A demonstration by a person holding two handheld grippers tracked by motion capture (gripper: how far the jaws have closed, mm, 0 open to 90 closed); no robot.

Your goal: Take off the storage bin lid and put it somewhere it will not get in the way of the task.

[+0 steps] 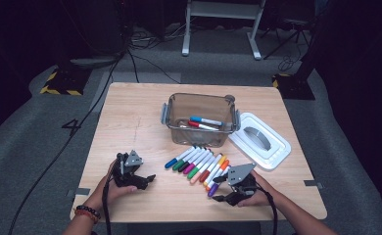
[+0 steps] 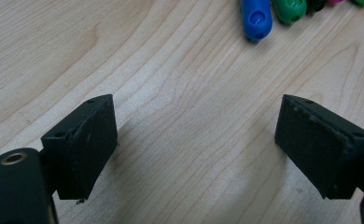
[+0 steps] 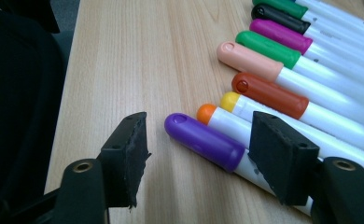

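Straddling diagonal purple marker [image 3: 203,140], cap nearward: released right tongs [image 3: 201,122]; left tongs [image 2: 196,106] released.

A bin [image 1: 165,113] stands on the table [image 1: 130,112], behind its middle, with two markers [image 1: 204,122] lying in it. The lid [image 1: 260,141] lies just right of the bin, a little nearer. Before the bin a row of markers [image 1: 199,165] lies side by side, running from the left toward the near right. The left gripper [image 1: 147,180] rests at the near left, well apart from the row. The right gripper [image 1: 217,189] sits at the row's near right end, its jaws either side of the last marker [image 3: 203,139].
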